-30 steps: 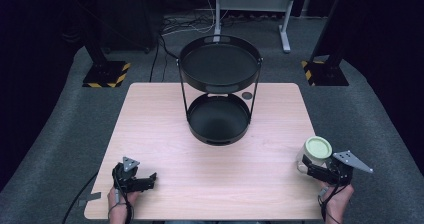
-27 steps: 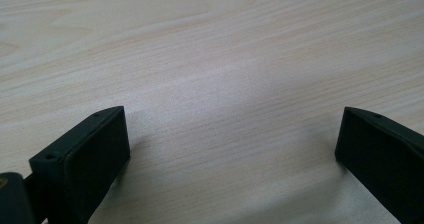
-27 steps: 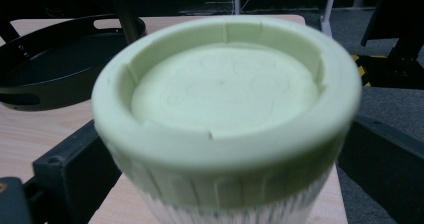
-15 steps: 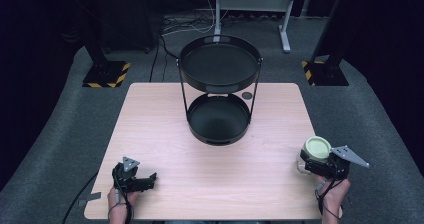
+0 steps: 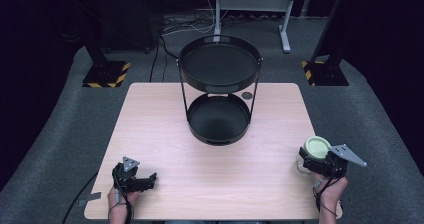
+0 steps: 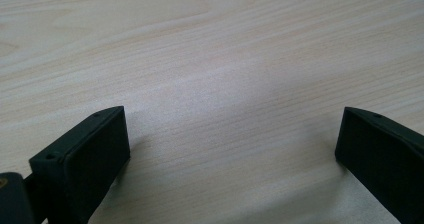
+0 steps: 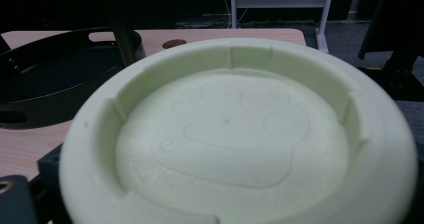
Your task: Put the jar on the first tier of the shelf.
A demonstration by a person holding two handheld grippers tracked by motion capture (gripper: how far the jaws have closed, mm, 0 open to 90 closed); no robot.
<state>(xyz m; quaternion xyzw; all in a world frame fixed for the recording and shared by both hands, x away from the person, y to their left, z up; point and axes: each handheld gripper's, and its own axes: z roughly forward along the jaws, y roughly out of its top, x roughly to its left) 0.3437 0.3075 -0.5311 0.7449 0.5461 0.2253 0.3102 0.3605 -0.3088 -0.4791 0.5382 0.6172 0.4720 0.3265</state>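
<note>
Right tool [image 5: 316, 160] pinches a jar with a pale green lid [image 5: 317, 146] at the worktop's [image 5: 165, 129] right edge, lid facing up, jar upright. Left tool [image 5: 145, 180] rests near the front-left corner, jaws spread over bare wood. Both trays of the black two-tier stand [image 5: 220, 74] sit empty mid-worktop.

My right gripper [image 5: 320, 160] with the pale green lidded container [image 5: 317, 146] sits slightly lower and closer to me than a second ago; grey plate angle shifts a little.
</note>
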